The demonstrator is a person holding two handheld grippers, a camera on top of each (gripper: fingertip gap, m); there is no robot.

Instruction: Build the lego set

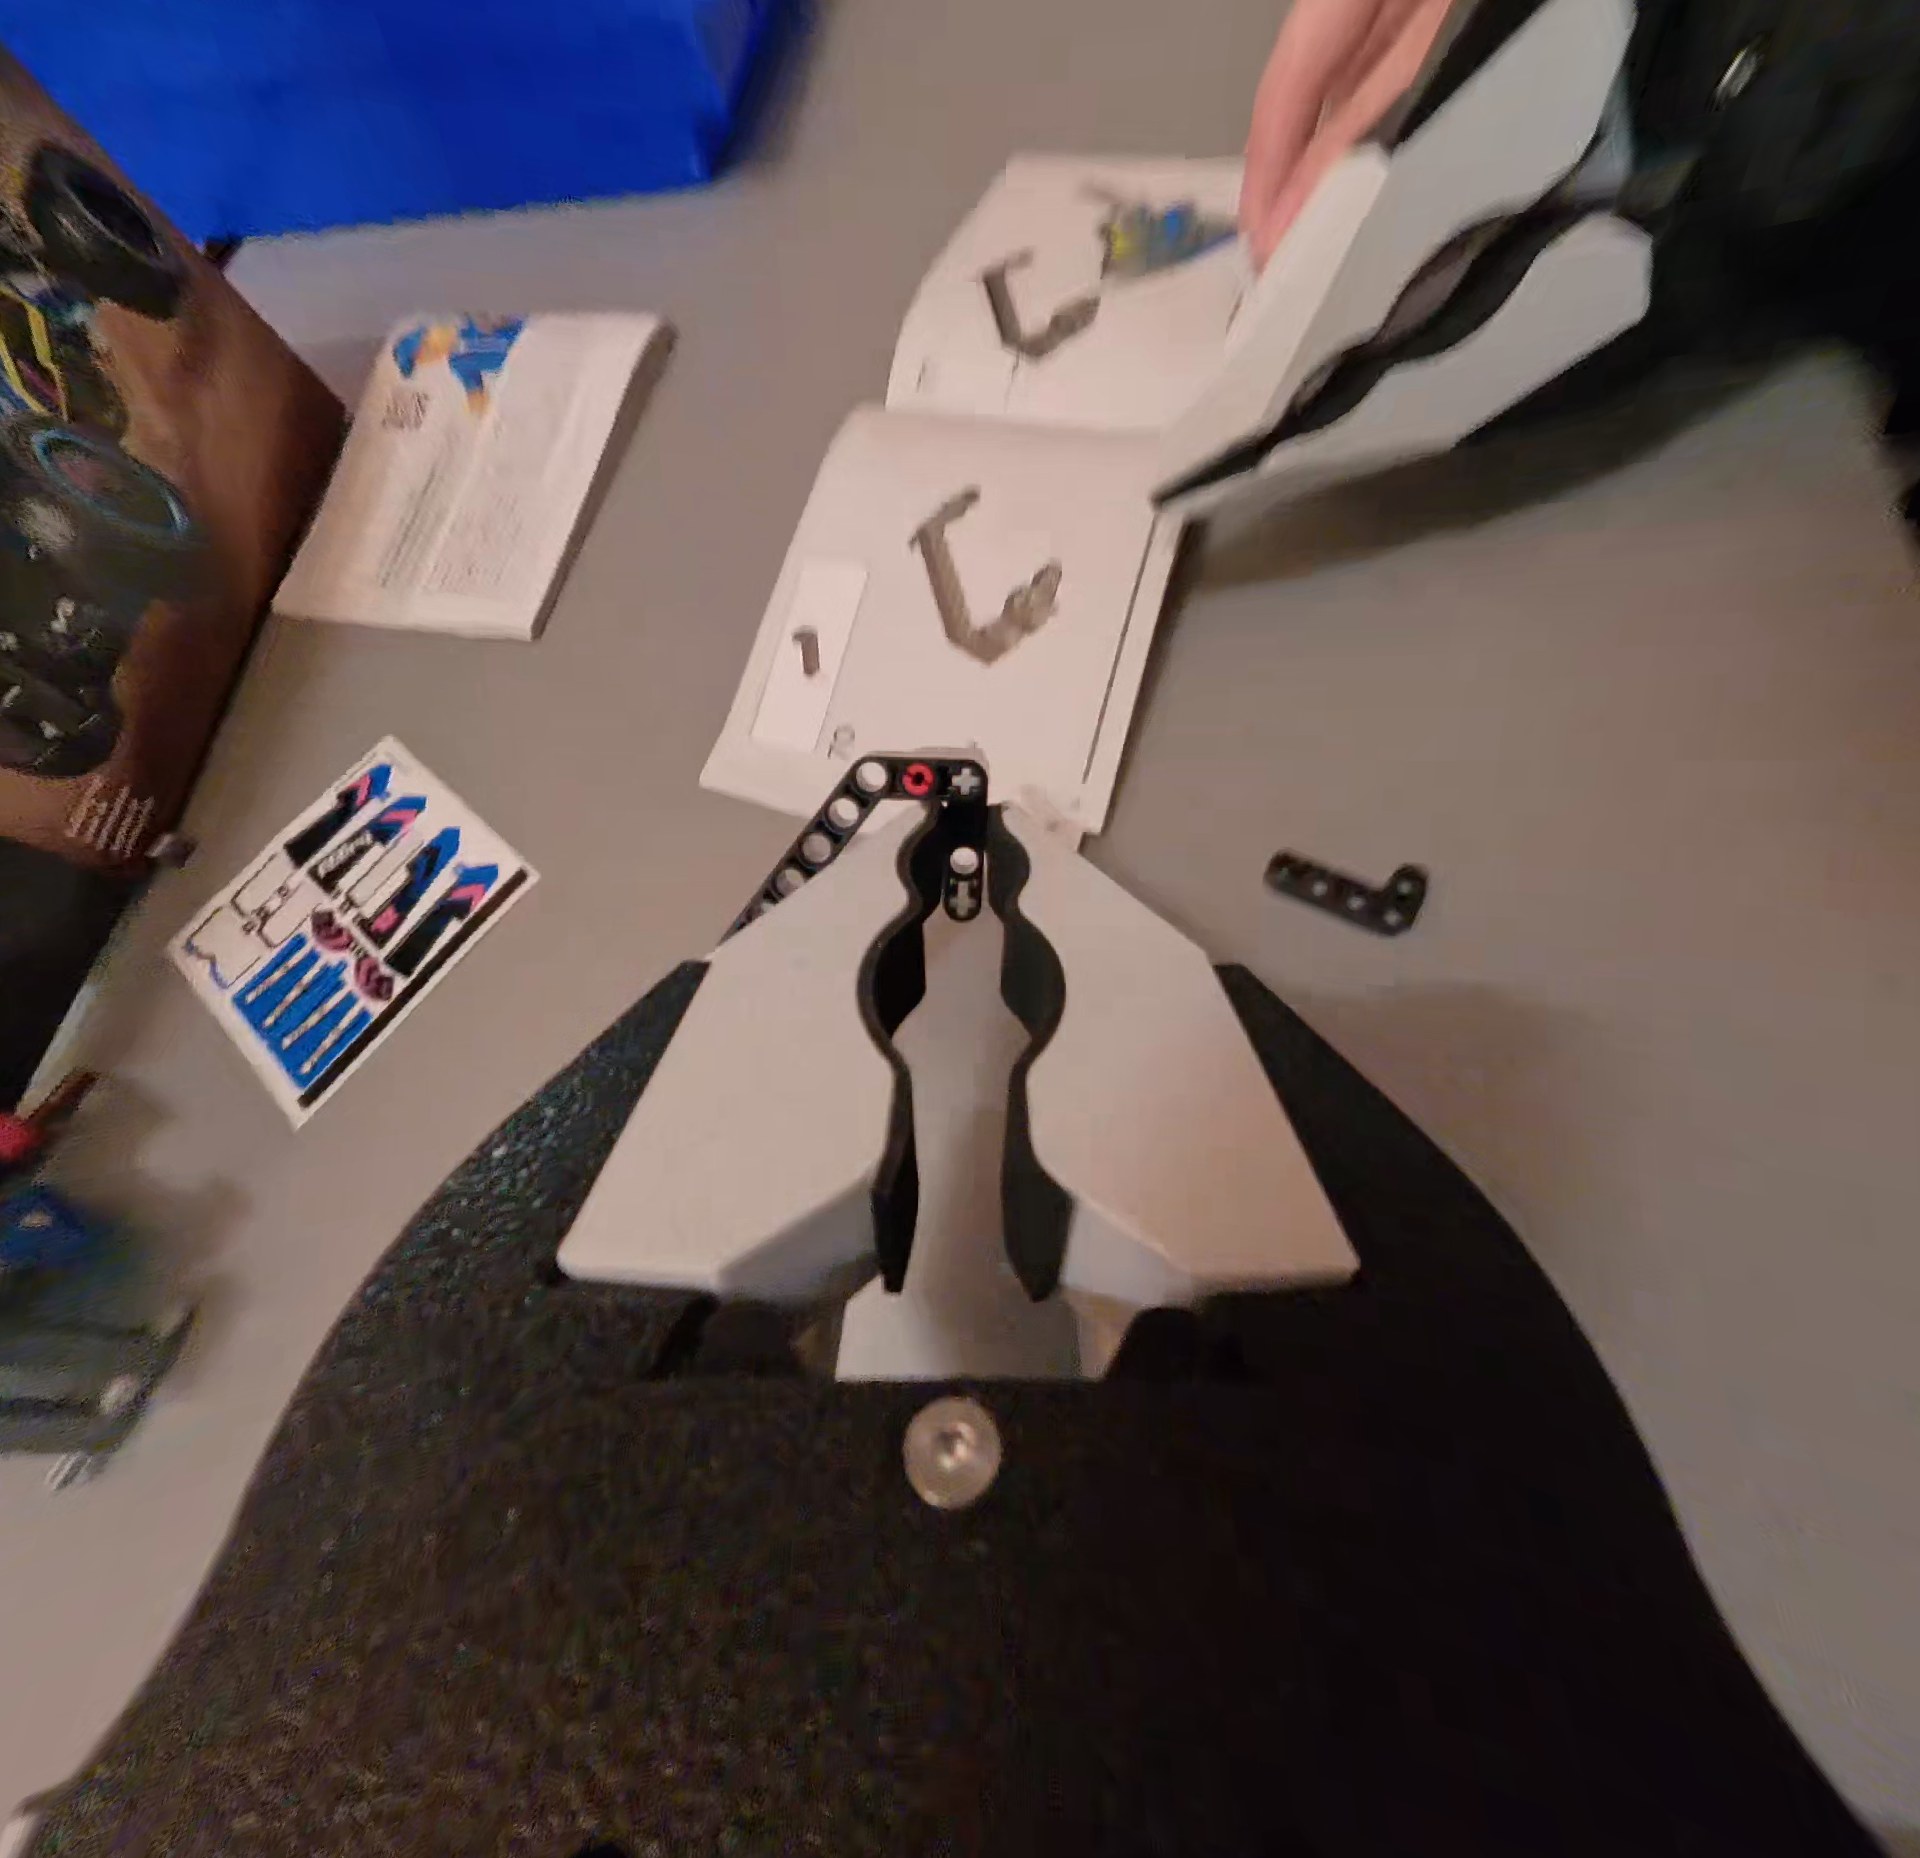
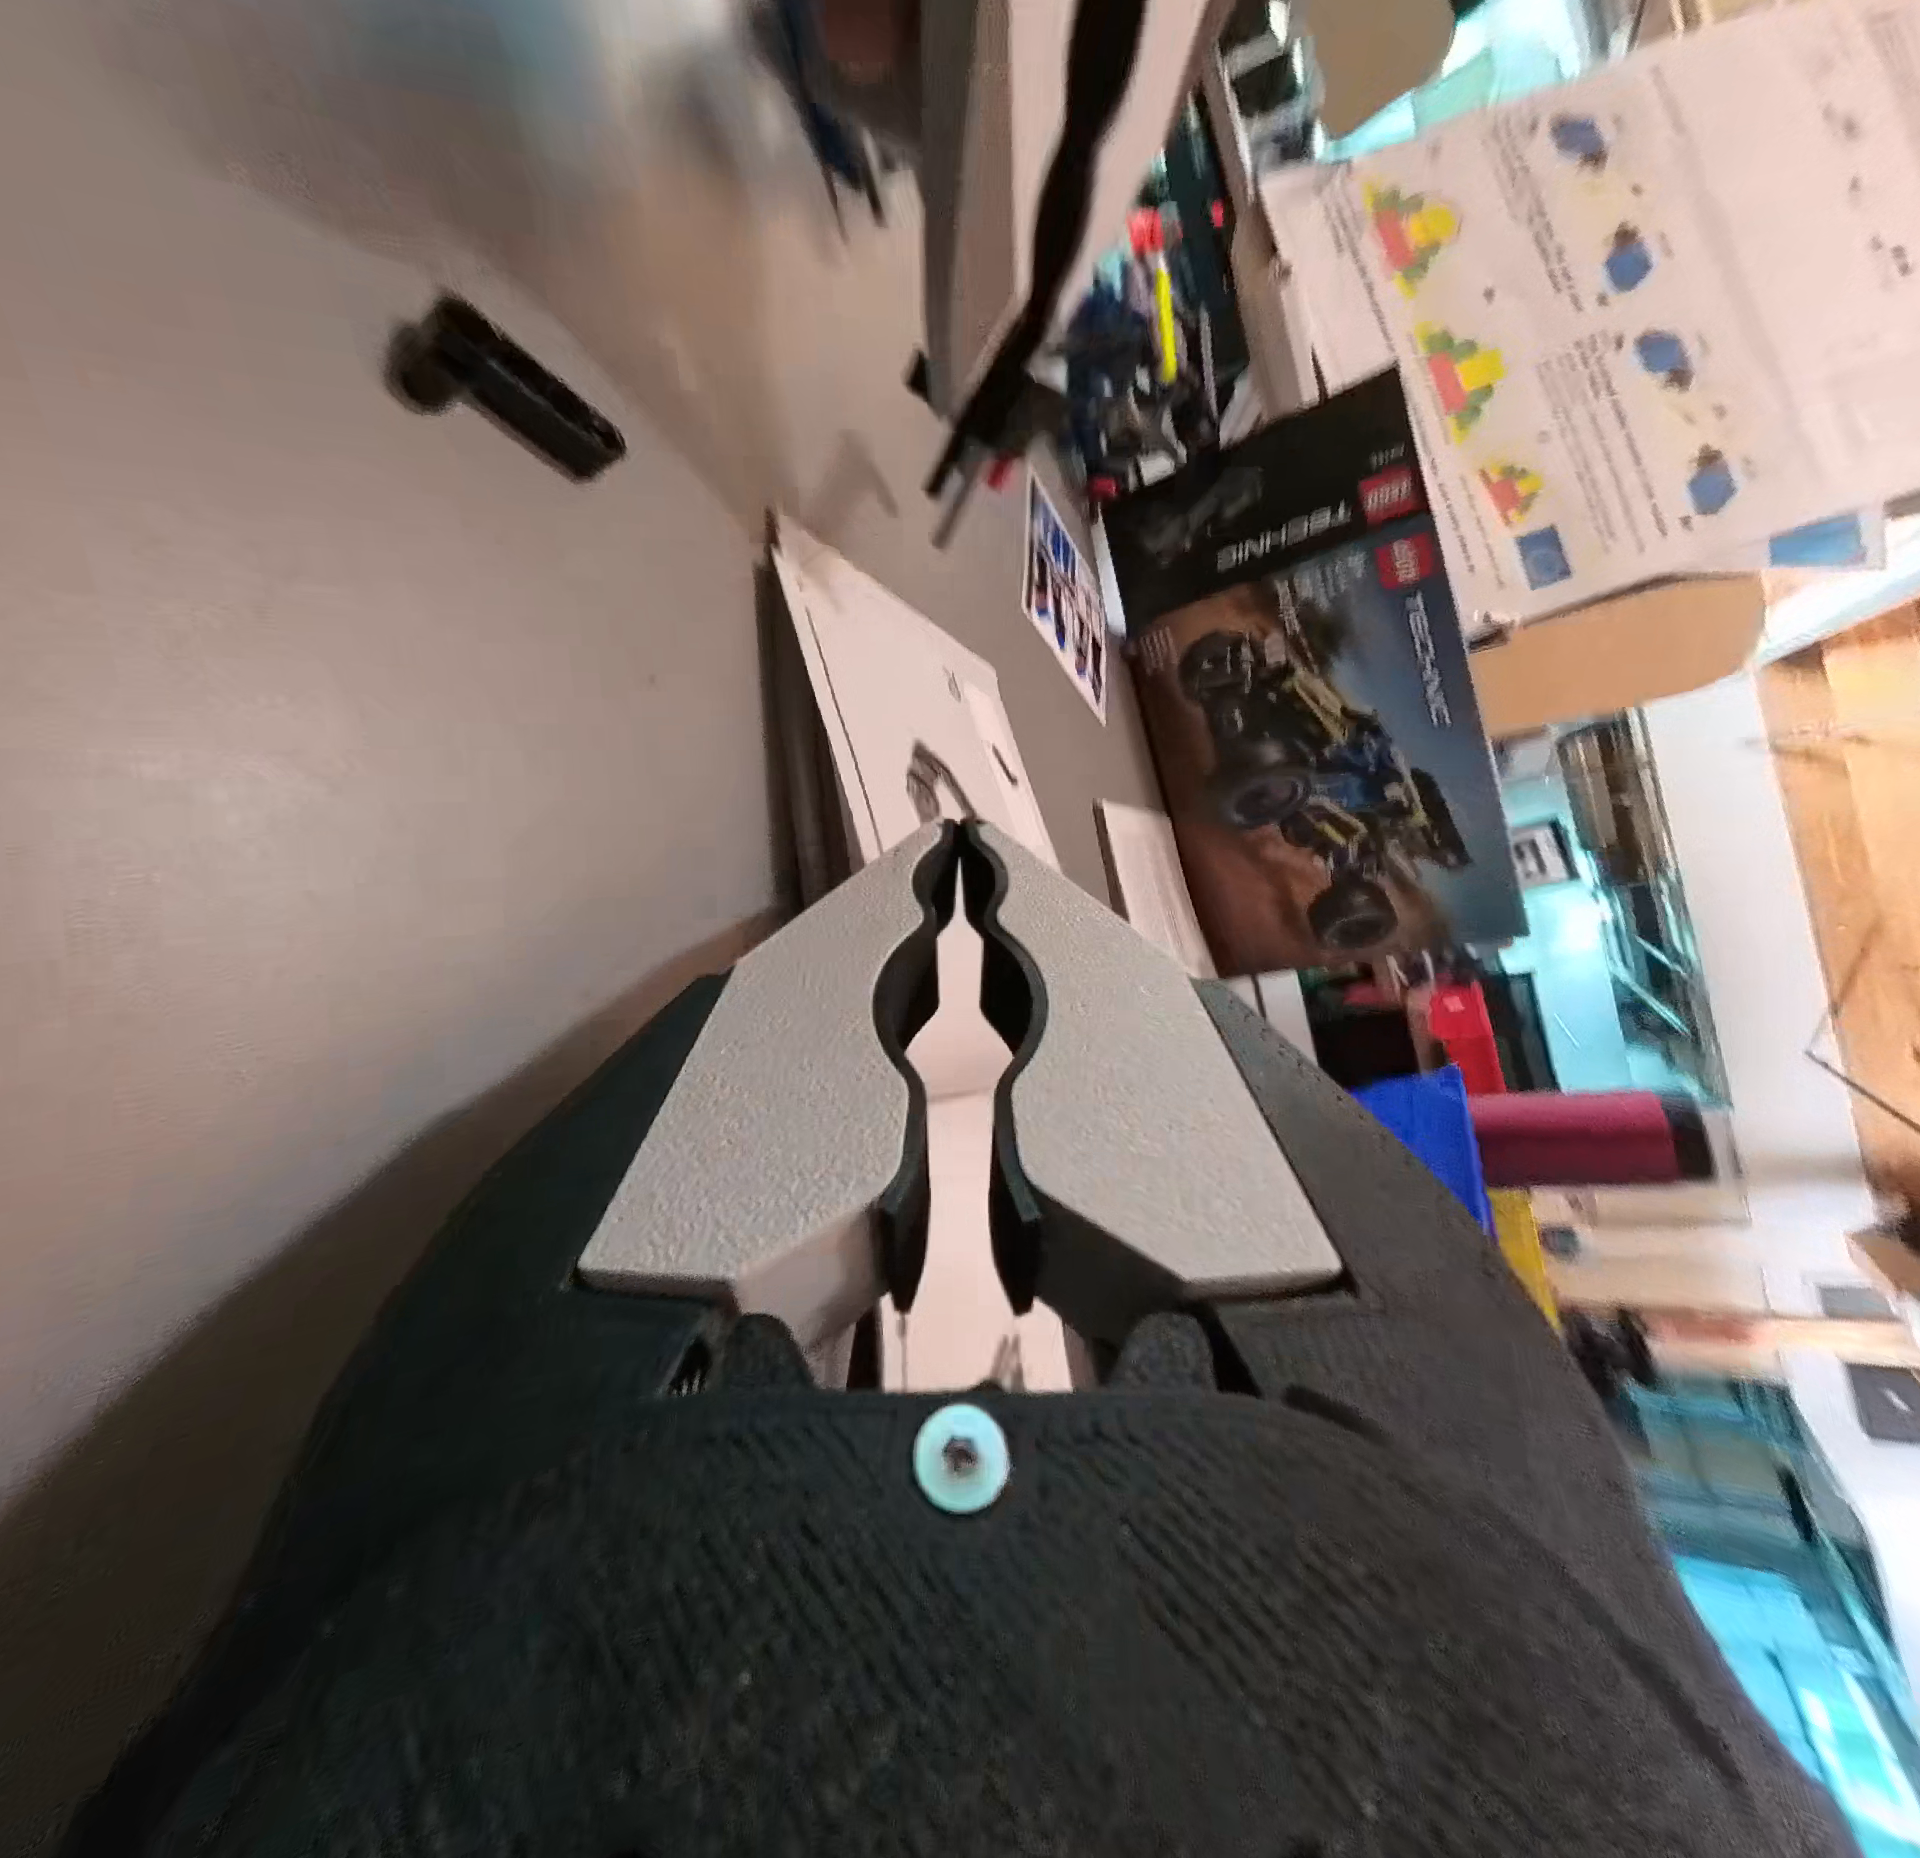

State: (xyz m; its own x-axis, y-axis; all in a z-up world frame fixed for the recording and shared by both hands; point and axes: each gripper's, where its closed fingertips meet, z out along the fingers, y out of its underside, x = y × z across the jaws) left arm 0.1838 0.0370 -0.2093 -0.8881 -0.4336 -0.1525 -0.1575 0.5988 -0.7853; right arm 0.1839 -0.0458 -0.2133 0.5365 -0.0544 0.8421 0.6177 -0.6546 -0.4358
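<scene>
The left gripper has its fingers clamped on a black toy-brick assembly: a short beam with cross-shaped holes is pressed between the pads, and from its far end a bent part with a red pin in one hole runs into a long beam of round holes slanting back past the left finger. The assembly hangs just over the near edge of the open instruction booklet, which lies on the grey table. Right of the booklet's near corner lies a small black L-shaped beam; left of the booklet lie a sticker sheet and a closed leaflet. The right gripper, fingers together on nothing, points along the booklet's edge.
</scene>
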